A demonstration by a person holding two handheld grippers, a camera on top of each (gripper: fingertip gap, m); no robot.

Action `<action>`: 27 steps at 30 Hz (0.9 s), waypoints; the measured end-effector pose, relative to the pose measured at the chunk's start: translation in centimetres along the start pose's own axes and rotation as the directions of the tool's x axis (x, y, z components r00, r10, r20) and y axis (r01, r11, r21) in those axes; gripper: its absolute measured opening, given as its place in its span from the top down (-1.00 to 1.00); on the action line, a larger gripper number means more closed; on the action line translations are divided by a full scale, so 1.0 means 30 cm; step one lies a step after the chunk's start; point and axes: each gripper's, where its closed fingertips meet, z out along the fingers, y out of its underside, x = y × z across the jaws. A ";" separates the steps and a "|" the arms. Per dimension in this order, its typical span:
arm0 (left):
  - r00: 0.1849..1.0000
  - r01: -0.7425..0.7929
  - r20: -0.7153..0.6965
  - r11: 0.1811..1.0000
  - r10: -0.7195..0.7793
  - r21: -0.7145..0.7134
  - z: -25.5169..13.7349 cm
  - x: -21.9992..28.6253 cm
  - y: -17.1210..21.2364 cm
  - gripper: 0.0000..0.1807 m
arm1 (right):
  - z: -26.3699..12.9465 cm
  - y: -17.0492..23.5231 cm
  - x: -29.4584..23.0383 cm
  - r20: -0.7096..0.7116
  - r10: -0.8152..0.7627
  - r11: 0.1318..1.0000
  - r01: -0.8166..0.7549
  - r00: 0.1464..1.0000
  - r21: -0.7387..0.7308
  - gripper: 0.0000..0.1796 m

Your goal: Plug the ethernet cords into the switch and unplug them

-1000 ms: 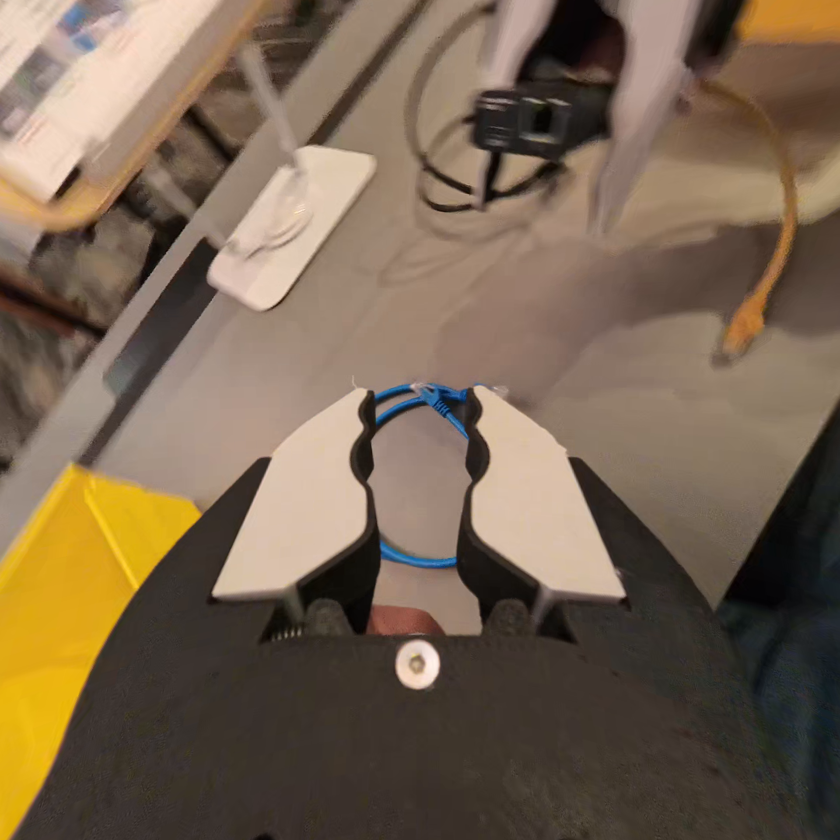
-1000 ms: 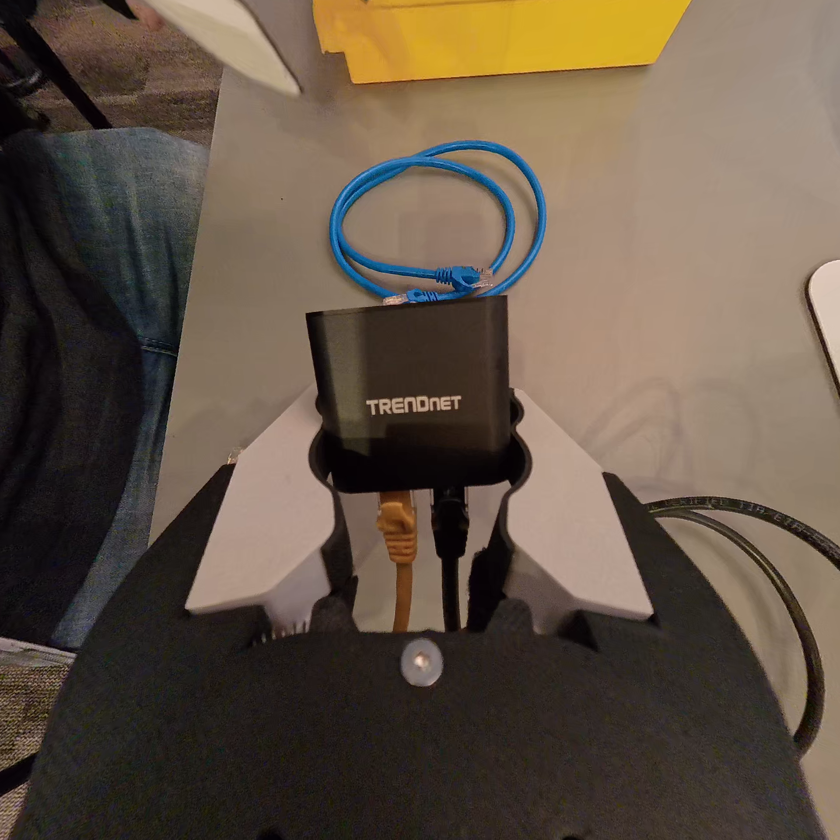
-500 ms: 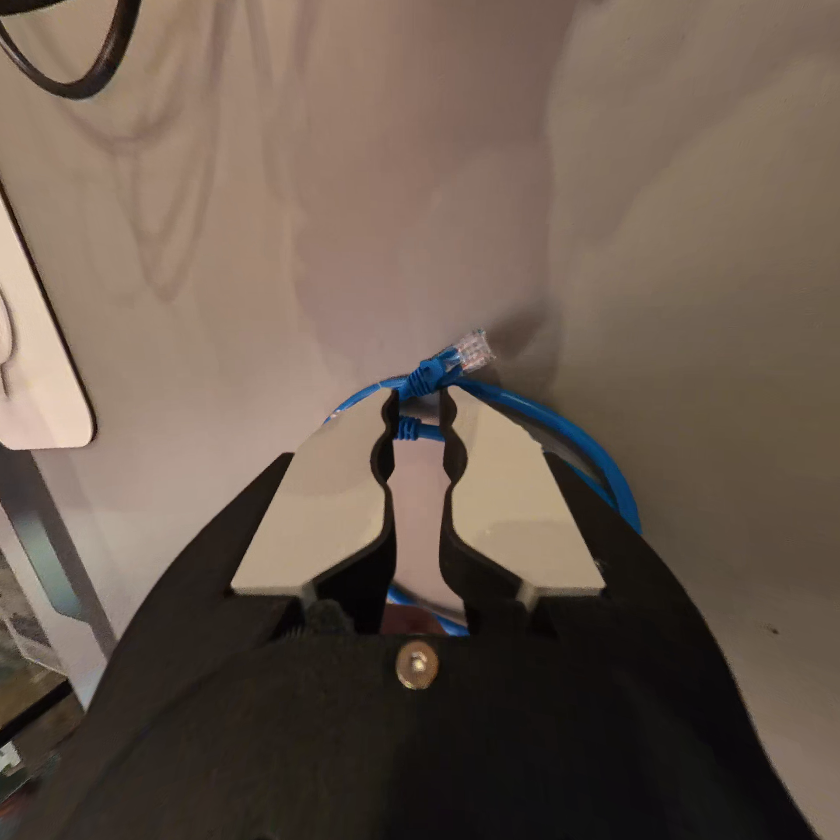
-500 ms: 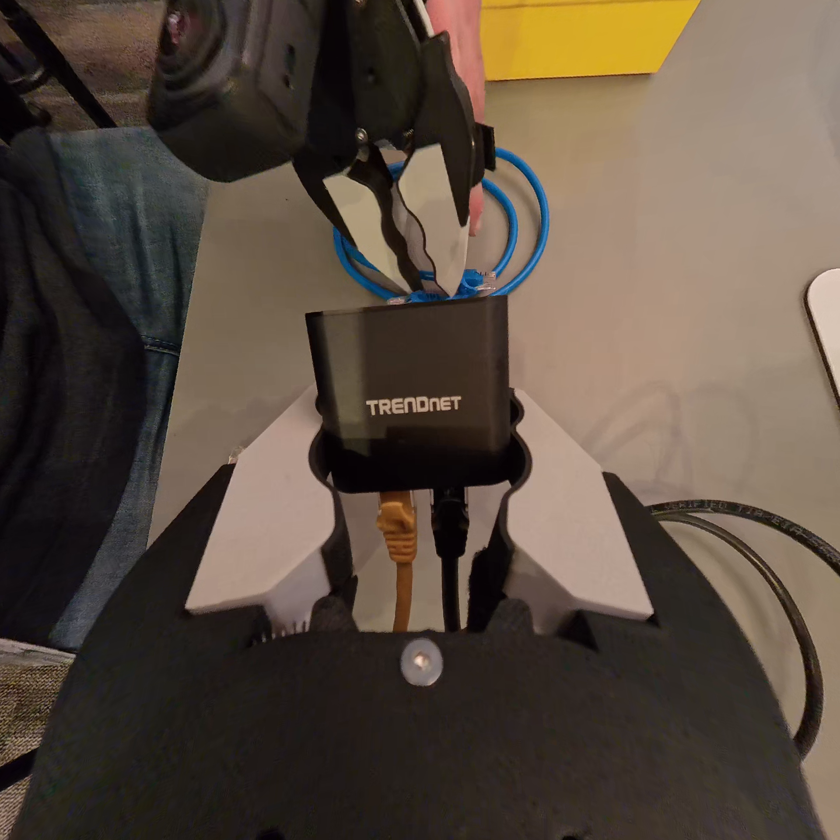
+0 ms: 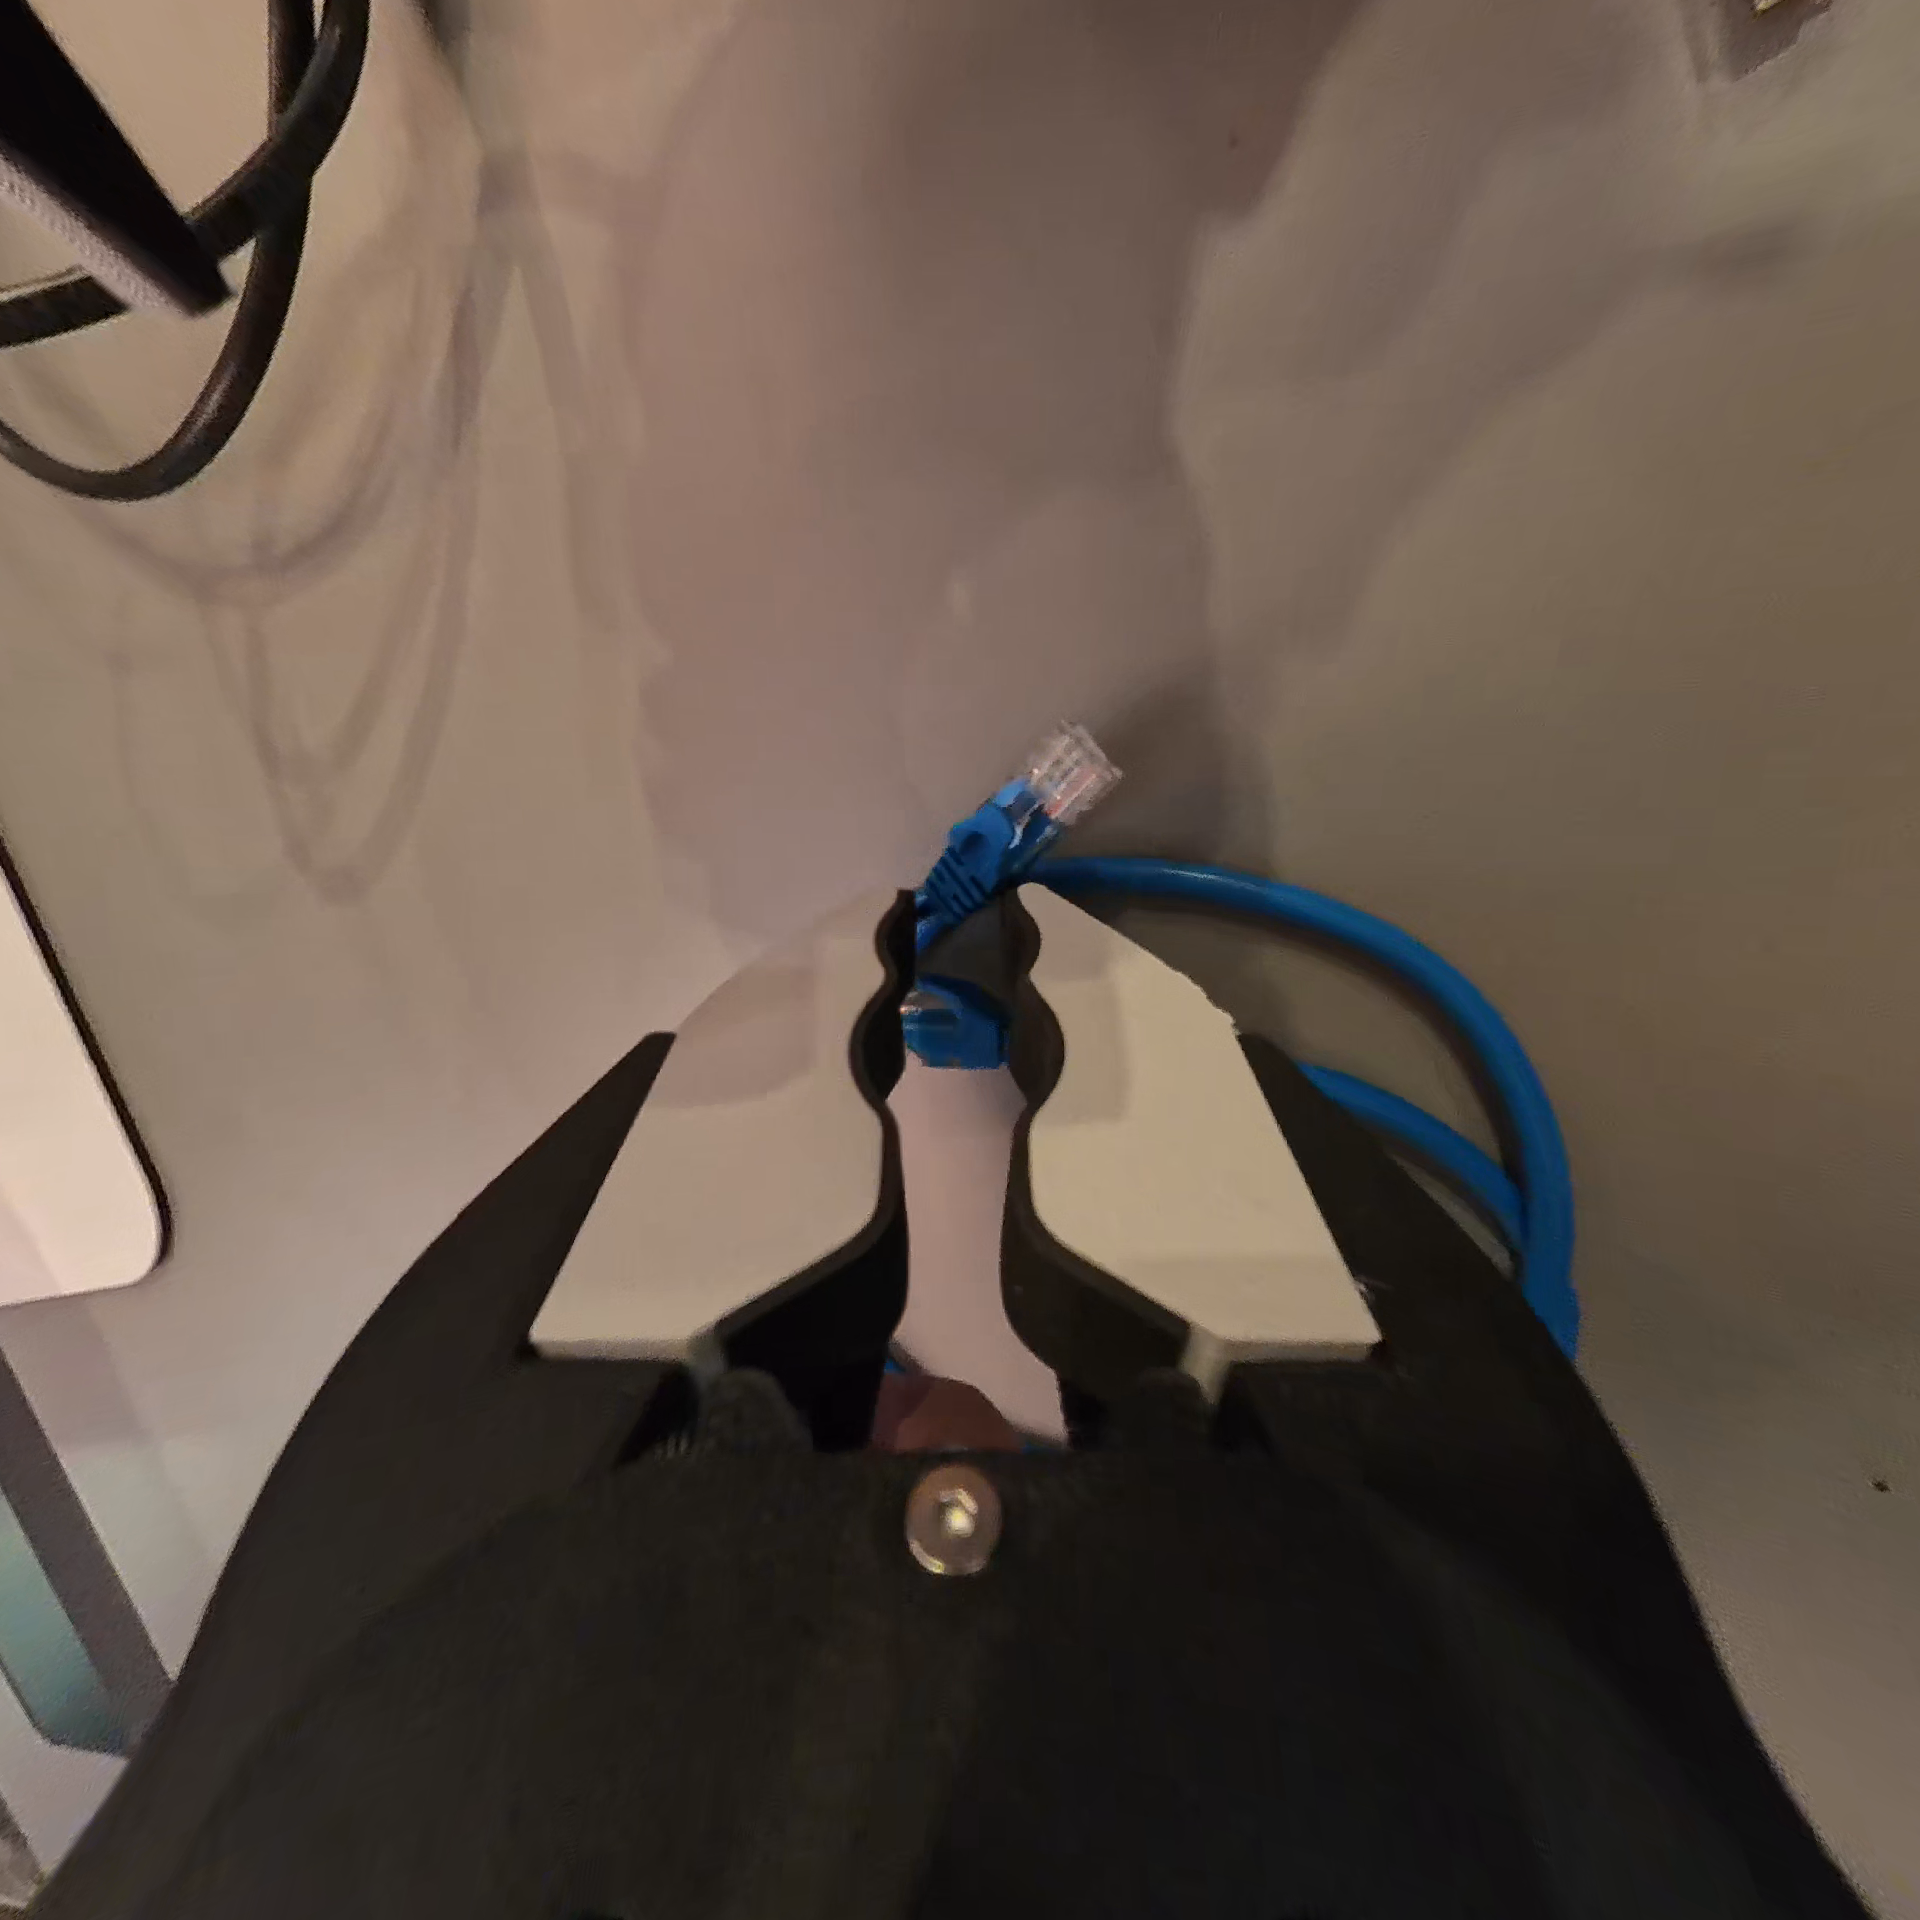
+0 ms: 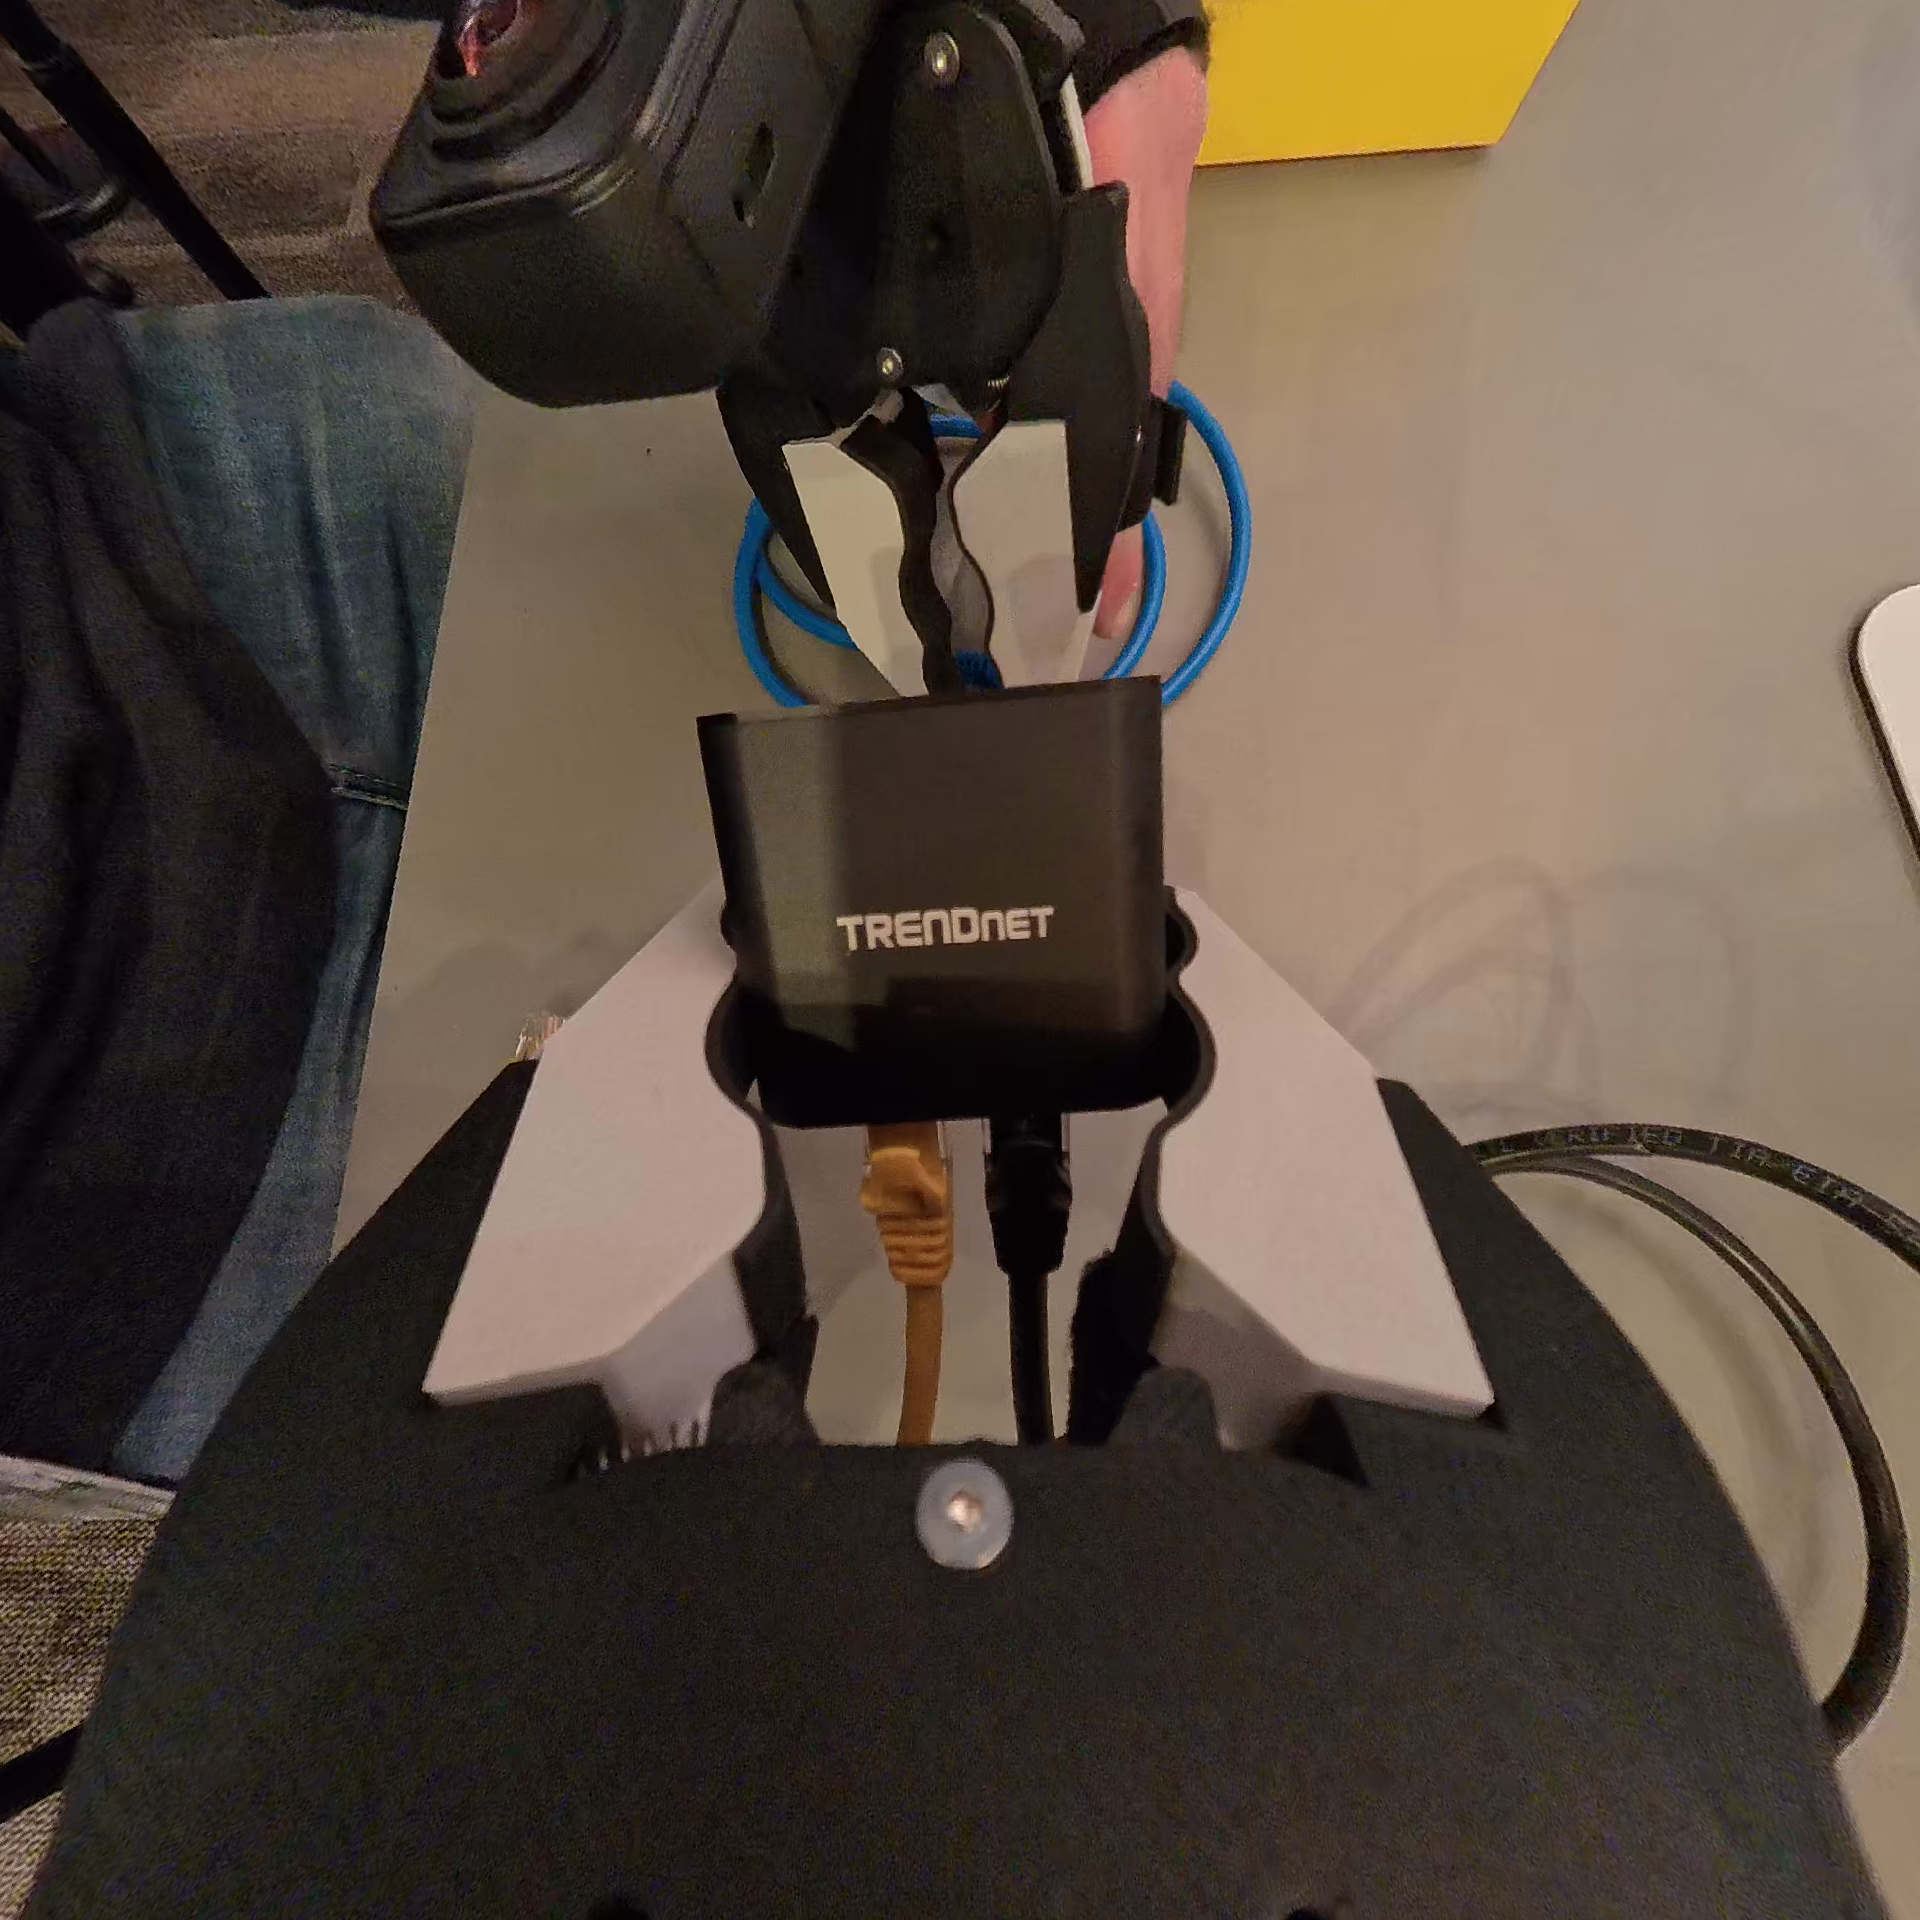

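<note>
My left gripper (image 5: pixel 961 920) is shut on the blue ethernet cord (image 5: pixel 1455 987) just behind one plug. That clear plug (image 5: pixel 1070 774) sticks out past the fingertips. The cord's other plug (image 5: pixel 951 1029) lies between the fingers lower down. My right gripper (image 6: pixel 951 935) is shut on the black switch (image 6: pixel 935 831) and holds it level over the grey table (image 6: pixel 1507 520). An orange cord (image 6: pixel 909 1216) and a black cord (image 6: pixel 1029 1195) are plugged into the switch's near side. The left gripper (image 6: pixel 951 665) shows just beyond the switch, over the blue cord's coil (image 6: pixel 1216 540).
A yellow bin (image 6: pixel 1371 73) stands at the far end of the table. A loop of black cable (image 6: pixel 1818 1351) lies to the right. A white flat base (image 5: pixel 62 1091) sits at the left. A person's leg in jeans (image 6: pixel 208 727) is beside the table edge.
My left gripper came down onto the blue coil, narrowed its fingers and closed on the cord behind the plug. The right gripper still holds the switch in the same place.
</note>
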 end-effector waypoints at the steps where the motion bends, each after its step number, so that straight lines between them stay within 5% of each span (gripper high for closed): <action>1: 1.000 -0.004 -0.008 1.000 0.004 0.004 0.003 0.001 -0.006 0.84 | -0.001 0.000 0.001 0.000 0.002 1.000 -0.002 1.000 0.002 0.19; 9: 0.996 0.084 0.018 0.996 -0.084 -0.015 0.021 -0.035 -0.025 0.90 | -0.007 0.009 0.010 -0.009 0.009 1.000 -0.009 1.000 0.004 0.19; 18: 0.933 0.221 0.304 0.974 -0.194 -0.056 -0.077 -0.152 0.005 0.91 | -0.011 0.036 0.035 -0.036 0.033 0.999 -0.033 0.999 -0.010 0.19; 27: 0.857 0.178 0.508 0.974 -0.083 -0.141 -0.211 -0.215 -0.068 0.92 | 0.011 0.064 0.066 -0.085 0.057 0.995 -0.064 0.995 -0.079 0.19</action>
